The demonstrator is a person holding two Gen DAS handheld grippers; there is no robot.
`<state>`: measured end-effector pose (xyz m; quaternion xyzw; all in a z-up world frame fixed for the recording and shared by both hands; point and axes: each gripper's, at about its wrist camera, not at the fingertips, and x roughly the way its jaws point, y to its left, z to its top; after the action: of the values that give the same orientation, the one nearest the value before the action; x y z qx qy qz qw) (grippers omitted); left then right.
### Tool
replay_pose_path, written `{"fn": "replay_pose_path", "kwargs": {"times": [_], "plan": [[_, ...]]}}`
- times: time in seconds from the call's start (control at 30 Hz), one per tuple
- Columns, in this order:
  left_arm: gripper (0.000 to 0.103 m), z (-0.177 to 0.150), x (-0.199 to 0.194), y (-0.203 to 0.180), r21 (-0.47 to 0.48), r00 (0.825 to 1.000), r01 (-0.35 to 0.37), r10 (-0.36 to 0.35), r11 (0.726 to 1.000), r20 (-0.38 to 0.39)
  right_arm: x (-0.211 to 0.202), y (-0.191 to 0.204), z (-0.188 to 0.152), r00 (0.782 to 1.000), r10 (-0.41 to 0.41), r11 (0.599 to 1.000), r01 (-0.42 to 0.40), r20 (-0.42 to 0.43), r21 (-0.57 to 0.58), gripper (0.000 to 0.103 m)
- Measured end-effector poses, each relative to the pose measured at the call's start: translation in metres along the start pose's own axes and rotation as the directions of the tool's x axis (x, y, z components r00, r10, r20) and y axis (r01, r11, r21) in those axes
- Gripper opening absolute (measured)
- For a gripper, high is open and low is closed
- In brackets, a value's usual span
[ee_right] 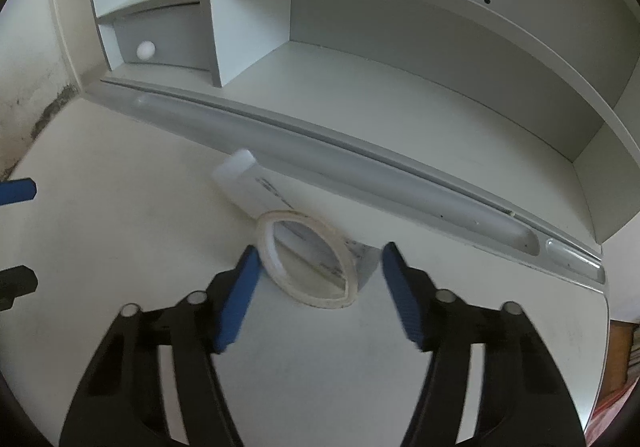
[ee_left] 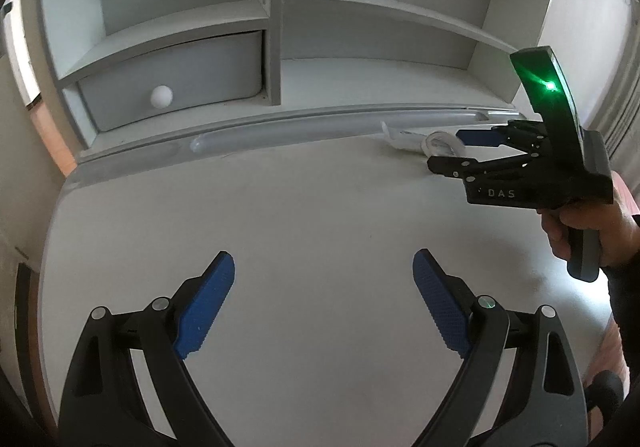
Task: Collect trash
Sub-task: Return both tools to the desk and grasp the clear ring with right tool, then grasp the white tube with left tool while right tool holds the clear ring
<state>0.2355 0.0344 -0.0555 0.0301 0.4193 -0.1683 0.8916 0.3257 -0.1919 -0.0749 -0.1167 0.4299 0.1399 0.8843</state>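
Observation:
A white tape roll lies on the white desk, leaning on a white squeeze tube beside the desk's grey pen groove. My right gripper is open, its blue pads either side of the roll, not closed on it. In the left wrist view the roll and tube sit at the far right, with the right gripper at them. My left gripper is open and empty over bare desk.
A white hutch with shelves stands at the desk's back, with a grey drawer and round white knob on the left. A long grey groove runs along the hutch's base. The desk's right edge is close.

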Motion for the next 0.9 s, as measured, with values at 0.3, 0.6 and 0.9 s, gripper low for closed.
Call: {"fn": "replay_pose_path", "kwargs": {"times": [0.3, 0.6, 0.9], "plan": [[0.088, 0.028, 0.034, -0.024, 0.091, 0.999, 0.037, -0.035, 0.995, -0.016, -0.045, -0.018, -0.014, 0.995, 0.065, 0.996, -0.069, 0.071, 0.062, 0.043], [0.088, 0.096, 0.084, -0.074, -0.098, 0.998, 0.005, -0.011, 0.995, -0.065, -0.091, -0.071, -0.07, 0.994, 0.014, 0.982, -0.034, 0.11, 0.184, 0.043], [0.088, 0.11, 0.132, -0.088, -0.191, 0.978, -0.167, 0.138, 0.967, -0.156, -0.122, -0.115, -0.132, 0.992, 0.001, 0.959, -0.038, 0.129, 0.28, 0.043]]}}
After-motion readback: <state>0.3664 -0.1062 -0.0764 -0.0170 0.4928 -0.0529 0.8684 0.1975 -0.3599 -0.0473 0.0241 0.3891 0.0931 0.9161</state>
